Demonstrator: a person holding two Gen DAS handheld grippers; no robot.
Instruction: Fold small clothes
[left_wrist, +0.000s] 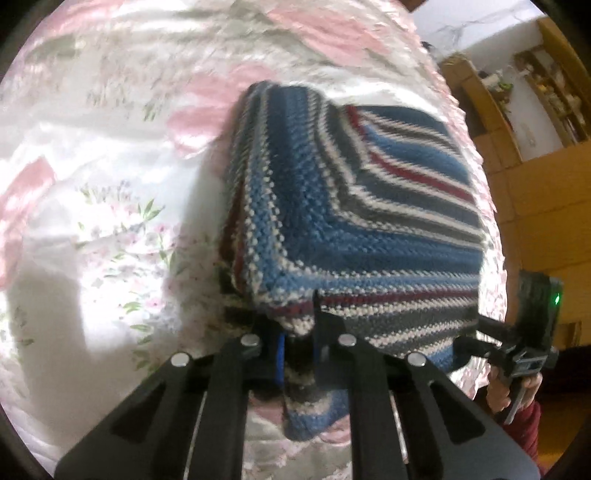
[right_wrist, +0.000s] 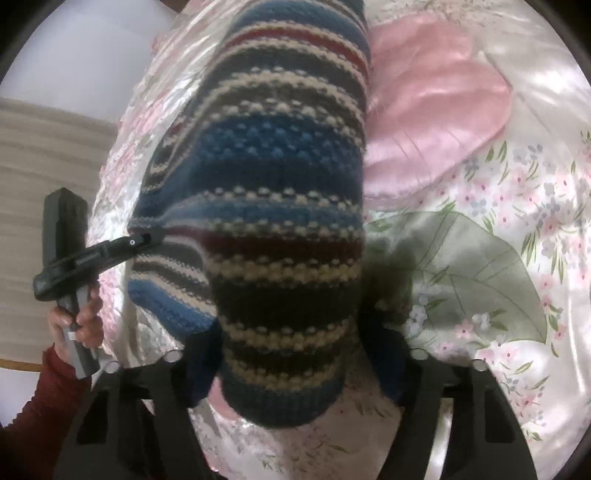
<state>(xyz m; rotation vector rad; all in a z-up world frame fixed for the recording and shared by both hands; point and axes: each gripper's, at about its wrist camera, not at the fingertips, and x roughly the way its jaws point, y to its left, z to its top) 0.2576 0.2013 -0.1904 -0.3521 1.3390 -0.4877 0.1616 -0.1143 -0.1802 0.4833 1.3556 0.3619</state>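
**Inspector:** Your left tool (left_wrist: 299, 332) is pinching the near edge of the striped knit garment (left_wrist: 354, 206). Its two fingers stand close together with the wool caught between them, and a loose end of the knit hangs down below the grip.

**Operator:** And the rest of the garment?

**Inspector:** It rises from that pinch and spreads away from you, folded over in layers, above the floral satin bedspread (left_wrist: 110, 229). The far part seems to rest on the bedspread; the edge by your tool is lifted.

**Operator:** What about the right side?

**Inspector:** In the left wrist view your right tool (left_wrist: 467, 332) meets the same near edge of the garment, further along it, with your hand (left_wrist: 513, 391) and a red sleeve below. In its own view the garment (right_wrist: 280, 221) drapes straight over the right tool and covers both fingertips. The finger bases stand apart on either side of the knit. I cannot tell whether it is pinching the wool or standing spread.

**Operator:** Can the left tool be seen from there?

**Inspector:** Yes. It (right_wrist: 147, 236) bites the garment's side edge, pressed together on the wool. Beside the garment, a pink patch (right_wrist: 436, 118) of the bedspread (right_wrist: 498, 258) lies bare.
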